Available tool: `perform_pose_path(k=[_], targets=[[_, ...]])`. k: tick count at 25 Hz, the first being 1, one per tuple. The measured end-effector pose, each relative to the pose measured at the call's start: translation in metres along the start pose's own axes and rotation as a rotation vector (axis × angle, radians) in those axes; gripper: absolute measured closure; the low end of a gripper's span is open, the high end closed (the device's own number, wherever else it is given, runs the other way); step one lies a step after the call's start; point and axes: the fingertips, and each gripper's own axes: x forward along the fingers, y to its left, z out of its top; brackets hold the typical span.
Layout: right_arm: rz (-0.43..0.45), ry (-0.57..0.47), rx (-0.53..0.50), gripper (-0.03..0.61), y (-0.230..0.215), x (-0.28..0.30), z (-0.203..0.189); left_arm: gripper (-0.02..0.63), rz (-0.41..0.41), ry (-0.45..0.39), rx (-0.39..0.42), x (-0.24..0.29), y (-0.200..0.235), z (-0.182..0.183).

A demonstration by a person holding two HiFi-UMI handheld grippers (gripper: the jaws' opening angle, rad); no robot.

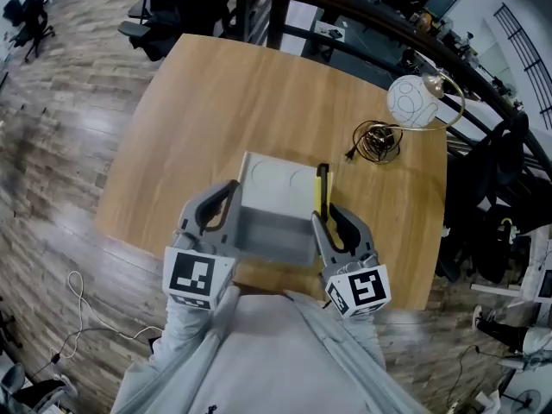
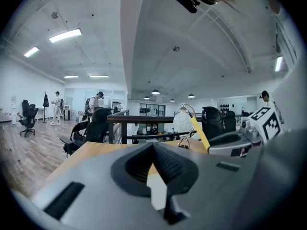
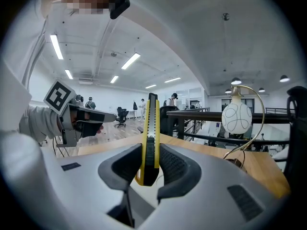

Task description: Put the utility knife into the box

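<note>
I see one wooden bench [image 1: 224,102] with round corners. It stands on a wood plank floor [image 1: 69,128] in a big open office. A dark railing [image 1: 345,7] runs past the far side, at 12 o'clock.

On the bench there is one grey-white box [image 1: 267,179], open on top and close to me. From the box, one lamp [image 1: 412,102] with a round white ball sits at about 1 o'clock. One curled-up cable [image 1: 375,141] lies at the lamp's foot.

There is one utility knife [image 1: 323,192], yellow and black. The right gripper [image 1: 326,220] has its fingers squeezed on the knife near its back end. The knife points to 12 o'clock and sits along the box's 3 o'clock rim. I cannot tell if it touches the rim.

The left gripper [image 1: 228,190] is at the box's 9 o'clock side. Its fingers are pressed together at the tips and hold nothing.

The right gripper view shows the knife [image 3: 150,128] up close between the pads, which the head view hardly shows. It also shows the lamp [image 3: 236,118] at 2 o'clock. The left gripper view shows that gripper's finger tips meeting [image 2: 153,147], with a bit of bench and something white behind them. It also shows the knife [image 2: 199,133] as a thin yellow bar at 2 o'clock. Only the two gripper views show the white ceiling with long lights and people standing far off.
</note>
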Motion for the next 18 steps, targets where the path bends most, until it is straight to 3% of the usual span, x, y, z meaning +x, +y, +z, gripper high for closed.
perform_pose_path(k=[18], targets=[[0.209, 0.247, -0.11, 0.453, 0.043, 0.026, -0.084, 0.594, 0.013, 0.049, -0.075, -0.004, 0.011, -0.036]])
